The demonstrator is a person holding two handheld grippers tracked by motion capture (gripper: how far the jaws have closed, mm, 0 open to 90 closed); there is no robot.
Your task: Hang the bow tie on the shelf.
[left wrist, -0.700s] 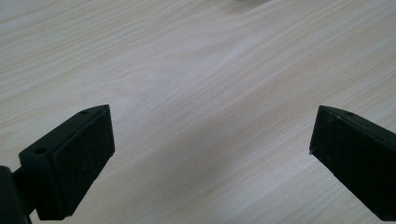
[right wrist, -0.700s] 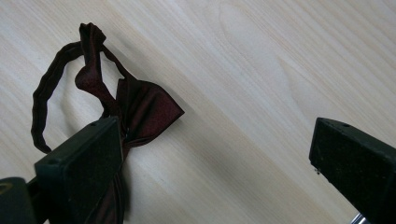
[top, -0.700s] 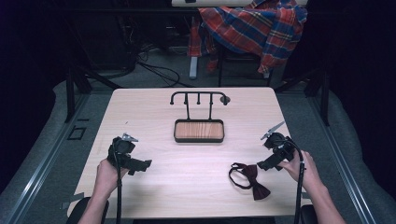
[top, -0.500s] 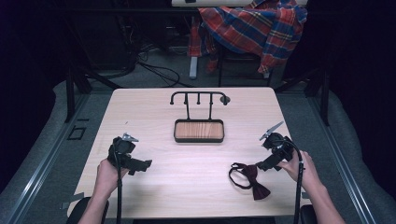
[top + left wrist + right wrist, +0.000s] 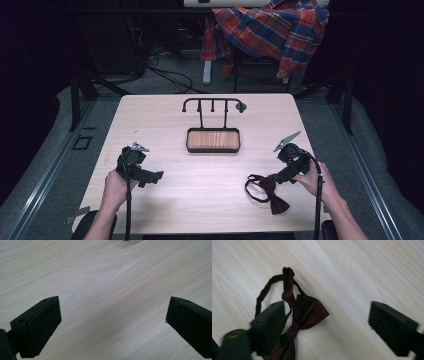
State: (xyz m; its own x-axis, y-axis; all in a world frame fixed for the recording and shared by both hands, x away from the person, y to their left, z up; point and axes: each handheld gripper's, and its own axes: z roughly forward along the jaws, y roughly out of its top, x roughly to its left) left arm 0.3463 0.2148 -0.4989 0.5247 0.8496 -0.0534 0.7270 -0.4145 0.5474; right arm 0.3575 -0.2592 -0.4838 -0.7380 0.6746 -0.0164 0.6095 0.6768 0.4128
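Fingers: both grippers spread wide, gripping nothing.
Bow tie [image 5: 305, 312]: dark red satin, creased, thin strap looped; long axis 11-to-5 in high view.
Table [image 5: 165, 120]: pale woodgrain.

Tables: one, a pale wood-grain table [image 5: 165, 120].
Bow ties: one, a dark red bow tie [image 5: 270, 192] with a thin neck strap looped beside it, lying near the table's right front.
Stands: one black metal rack [image 5: 212, 105] rising from the back of a wooden-floored tray [image 5: 213, 140]; the tray counts as one.
Grippers: two, the left gripper [image 5: 159, 176] and the right gripper [image 5: 270, 177], each with two black jaws set wide apart.
Hands: two, one behind each gripper.
Plaid garments: one plaid shirt [image 5: 270, 30] draped behind the table.
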